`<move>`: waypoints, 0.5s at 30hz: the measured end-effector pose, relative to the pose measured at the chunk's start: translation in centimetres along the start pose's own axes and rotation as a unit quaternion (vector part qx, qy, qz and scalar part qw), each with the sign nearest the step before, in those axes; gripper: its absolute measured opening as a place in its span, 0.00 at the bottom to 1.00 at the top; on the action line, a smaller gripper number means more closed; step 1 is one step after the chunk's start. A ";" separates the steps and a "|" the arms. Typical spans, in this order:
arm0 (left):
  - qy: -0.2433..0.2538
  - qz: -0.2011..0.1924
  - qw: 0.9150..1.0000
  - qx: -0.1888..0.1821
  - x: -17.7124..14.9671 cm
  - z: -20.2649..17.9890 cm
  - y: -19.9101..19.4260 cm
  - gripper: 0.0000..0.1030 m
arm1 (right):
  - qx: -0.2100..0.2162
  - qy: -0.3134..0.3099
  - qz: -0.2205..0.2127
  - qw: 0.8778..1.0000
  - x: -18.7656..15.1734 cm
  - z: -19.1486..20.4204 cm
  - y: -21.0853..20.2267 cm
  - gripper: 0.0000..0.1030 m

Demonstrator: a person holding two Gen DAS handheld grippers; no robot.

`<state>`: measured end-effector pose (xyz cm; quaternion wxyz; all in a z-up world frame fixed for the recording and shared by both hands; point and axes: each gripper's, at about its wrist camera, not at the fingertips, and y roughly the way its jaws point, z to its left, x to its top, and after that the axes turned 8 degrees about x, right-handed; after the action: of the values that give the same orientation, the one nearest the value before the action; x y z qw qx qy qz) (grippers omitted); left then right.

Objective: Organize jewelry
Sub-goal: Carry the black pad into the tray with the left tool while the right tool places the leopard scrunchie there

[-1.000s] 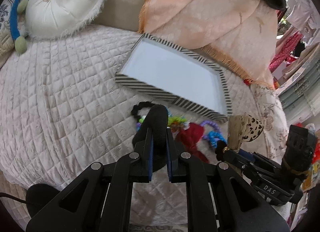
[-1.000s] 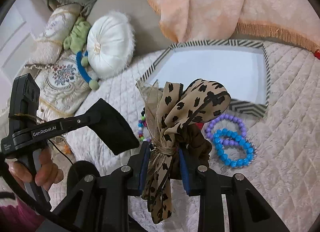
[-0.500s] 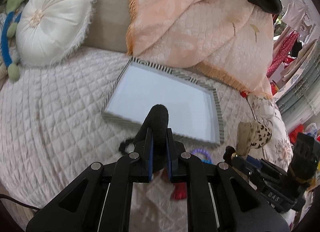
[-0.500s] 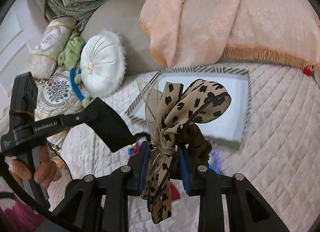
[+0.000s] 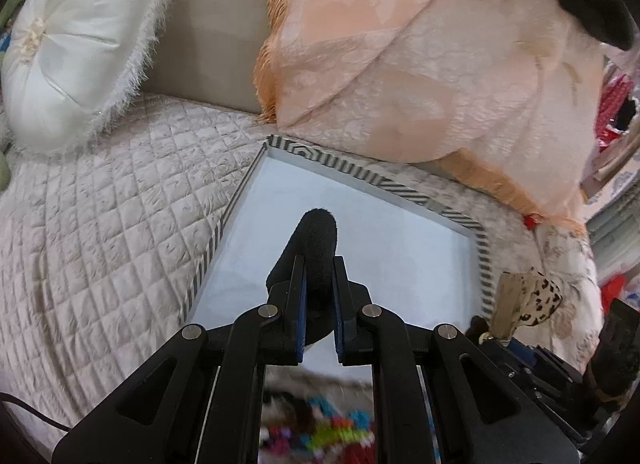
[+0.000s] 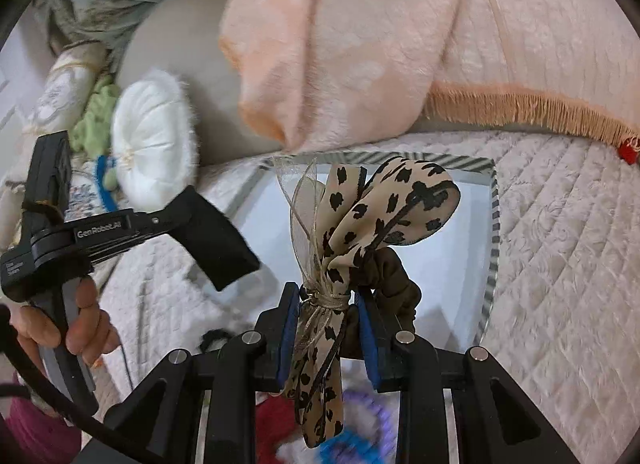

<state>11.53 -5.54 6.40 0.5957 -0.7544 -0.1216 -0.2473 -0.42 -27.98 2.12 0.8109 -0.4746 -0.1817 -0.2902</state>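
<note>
My left gripper (image 5: pixel 319 276) is shut on a black velvet hair tie (image 5: pixel 316 240) and holds it above the near part of a white tray with a black-and-white striped rim (image 5: pixel 362 174). My right gripper (image 6: pixel 328 304) is shut on a leopard-print bow scrunchie (image 6: pixel 384 204), held above the same tray (image 6: pixel 493 224). The left gripper also shows at the left of the right wrist view (image 6: pixel 216 240); the bow also shows at the right of the left wrist view (image 5: pixel 528 296). Blurred coloured bead bracelets lie below both grippers (image 5: pixel 332 432) (image 6: pixel 360 444).
The tray sits on a quilted cream bedspread (image 5: pixel 100 200). A peach fringed blanket (image 5: pixel 420 44) hangs just behind the tray. A round white cushion (image 5: pixel 76 44) lies at the back left. A small red item (image 6: pixel 628 150) lies by the blanket fringe.
Both grippers have moved forward from over the pile of bracelets to over the tray, each still holding its item. The bracelets have slid to the bottom edge of both views.
</note>
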 end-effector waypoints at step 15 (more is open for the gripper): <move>0.009 0.085 0.994 0.065 -4.1 3.1 6.3 0.09 | -0.034 0.005 0.075 0.997 -2.3 -2.9 3.4 0.26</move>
<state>11.82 -3.77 -1.56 0.6636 -0.7193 -0.0679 -0.1939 0.02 -28.50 -2.82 0.8146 -0.5128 -0.1311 -0.2370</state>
